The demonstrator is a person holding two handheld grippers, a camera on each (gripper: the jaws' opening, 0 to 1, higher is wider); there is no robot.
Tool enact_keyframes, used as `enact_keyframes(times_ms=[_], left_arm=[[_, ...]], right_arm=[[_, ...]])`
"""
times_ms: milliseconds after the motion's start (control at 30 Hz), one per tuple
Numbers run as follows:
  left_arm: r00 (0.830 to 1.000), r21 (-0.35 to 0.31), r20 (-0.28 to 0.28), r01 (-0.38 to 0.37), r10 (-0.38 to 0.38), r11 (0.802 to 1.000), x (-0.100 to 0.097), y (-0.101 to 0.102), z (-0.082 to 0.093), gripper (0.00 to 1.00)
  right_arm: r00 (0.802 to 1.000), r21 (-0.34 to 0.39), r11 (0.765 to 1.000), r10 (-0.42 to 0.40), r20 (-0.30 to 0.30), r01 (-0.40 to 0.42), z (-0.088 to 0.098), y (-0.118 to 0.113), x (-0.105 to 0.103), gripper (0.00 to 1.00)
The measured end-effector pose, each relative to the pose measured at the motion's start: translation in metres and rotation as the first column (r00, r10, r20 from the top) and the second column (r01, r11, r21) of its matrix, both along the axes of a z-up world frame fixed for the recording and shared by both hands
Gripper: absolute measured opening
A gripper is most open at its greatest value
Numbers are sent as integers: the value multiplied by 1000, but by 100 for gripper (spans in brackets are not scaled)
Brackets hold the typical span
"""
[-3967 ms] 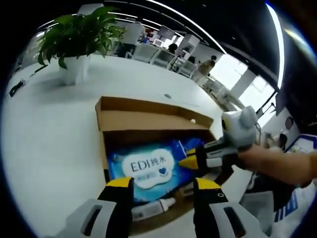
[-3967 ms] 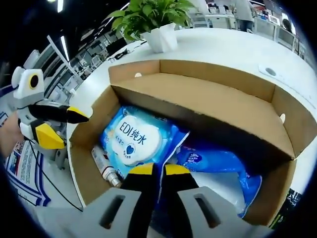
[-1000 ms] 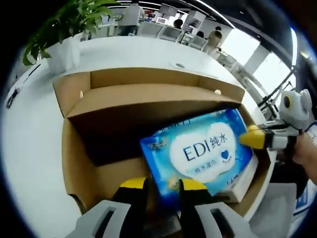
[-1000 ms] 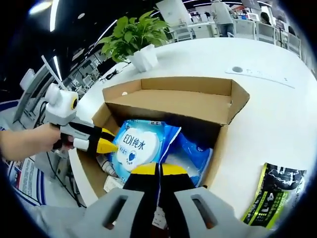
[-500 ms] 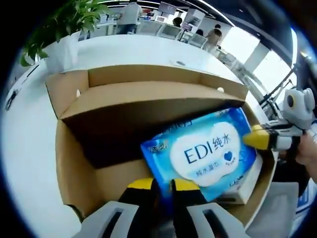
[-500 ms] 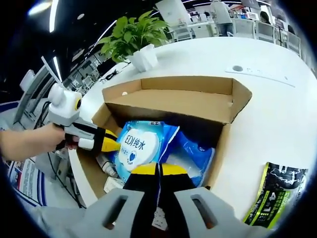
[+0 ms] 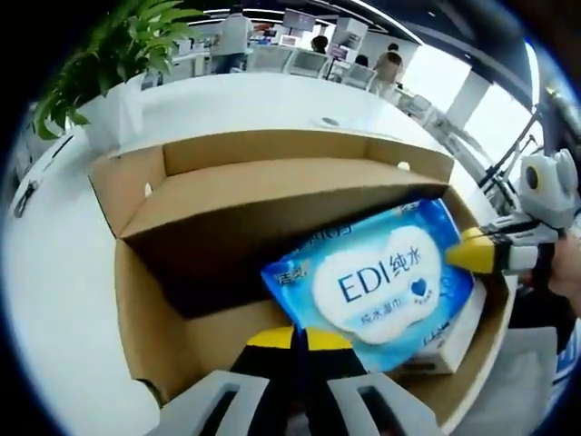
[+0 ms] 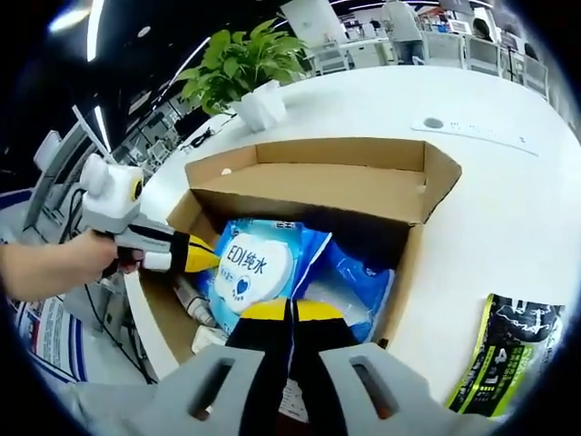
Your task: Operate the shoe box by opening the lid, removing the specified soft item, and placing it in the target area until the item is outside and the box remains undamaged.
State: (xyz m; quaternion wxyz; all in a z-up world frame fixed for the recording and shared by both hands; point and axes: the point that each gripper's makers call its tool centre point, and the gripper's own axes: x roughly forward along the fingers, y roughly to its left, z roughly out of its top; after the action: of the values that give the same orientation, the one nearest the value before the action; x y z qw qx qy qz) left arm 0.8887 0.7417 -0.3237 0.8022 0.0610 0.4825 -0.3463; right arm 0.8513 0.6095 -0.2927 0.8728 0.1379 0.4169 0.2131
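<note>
The brown shoe box (image 7: 150, 272) (image 8: 413, 272) stands with its lid (image 7: 272, 195) (image 8: 345, 186) folded back. A blue wet-wipes pack (image 7: 377, 282) (image 8: 250, 268) printed "EDI" sits tilted up inside it. My left gripper (image 7: 300, 341) is shut on the pack's near corner; in the right gripper view it (image 8: 186, 252) reaches in from the left, held by a hand. My right gripper (image 8: 290, 312) is shut on the pack's opposite edge; in the left gripper view it (image 7: 477, 254) comes in from the right, its yellow tip at the pack.
Under the pack lie another blue pack (image 8: 363, 291), a white tube (image 8: 195, 304) and a white carton (image 7: 454, 336). A potted plant (image 7: 100, 73) (image 8: 250, 68) stands behind the box on the white table (image 8: 508, 182). A green-black packet (image 8: 504, 350) lies right of the box.
My left gripper's jaws, apart a second ago, have come together on the pack's corner. The pack and my right gripper have barely moved.
</note>
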Motion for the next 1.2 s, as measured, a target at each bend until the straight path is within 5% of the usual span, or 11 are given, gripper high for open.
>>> enact_keyframes(times_ms=[400, 767, 1200], left_arm=[[999, -16, 31, -8, 8, 1000, -3, 13, 28, 0], [998, -42, 61, -19, 21, 999, -5, 18, 56, 0], [997, -70, 79, -9, 14, 997, -19, -12, 80, 0]], right_arm=[[1000, -8, 1000, 1, -4, -1, 4, 5, -1, 0], [1000, -10, 1000, 10, 29, -10, 29, 11, 1, 0], [998, -31, 999, 14, 53, -12, 53, -18, -6, 0]])
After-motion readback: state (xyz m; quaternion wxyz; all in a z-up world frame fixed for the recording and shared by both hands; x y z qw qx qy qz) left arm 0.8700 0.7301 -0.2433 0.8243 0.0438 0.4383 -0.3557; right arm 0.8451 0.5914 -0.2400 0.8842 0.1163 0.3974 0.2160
